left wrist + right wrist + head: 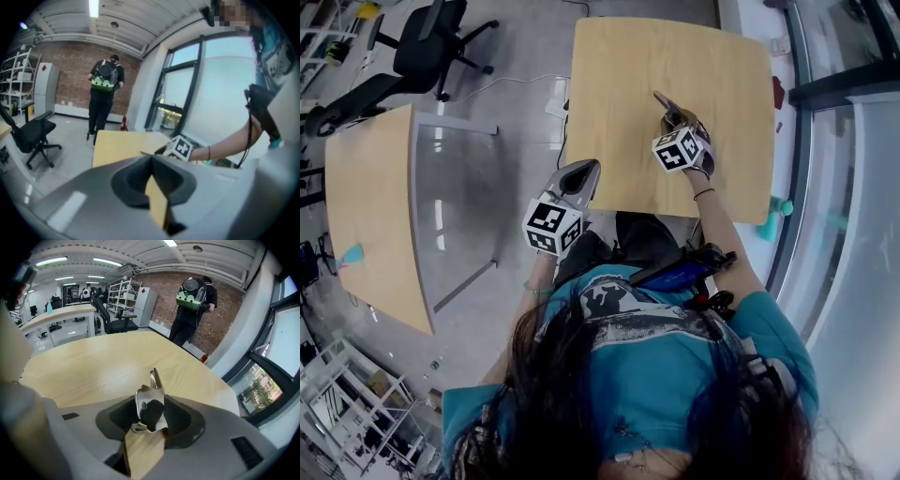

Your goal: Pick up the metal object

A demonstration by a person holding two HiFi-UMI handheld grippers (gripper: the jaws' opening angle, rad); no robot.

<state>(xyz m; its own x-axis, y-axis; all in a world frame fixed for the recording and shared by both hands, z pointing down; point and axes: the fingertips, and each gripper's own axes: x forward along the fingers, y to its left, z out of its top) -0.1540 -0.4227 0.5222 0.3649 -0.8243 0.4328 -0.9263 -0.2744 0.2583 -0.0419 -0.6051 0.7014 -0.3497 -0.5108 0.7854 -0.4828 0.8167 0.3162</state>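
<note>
Gripping the metal object (140,399) from both sides with the right tool (673,114), over the right half of the desk (675,56). From above, showing only one thin end, with the rest covered by the tool. Cannot tell whether touching the desk or lifted. Holding the left tool (584,173) just off the desk's near left corner, with jaws together and empty.

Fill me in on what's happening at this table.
A person stands at a wooden table with a handheld claw in each hand. The right claw is out over the tabletop with the metal object lodged between its pads, apparently gripped, its shiny tip sticking out ahead. The left claw is closed and empty, held back near the table's near edge. Another person with a backpack stands in the background.
</note>
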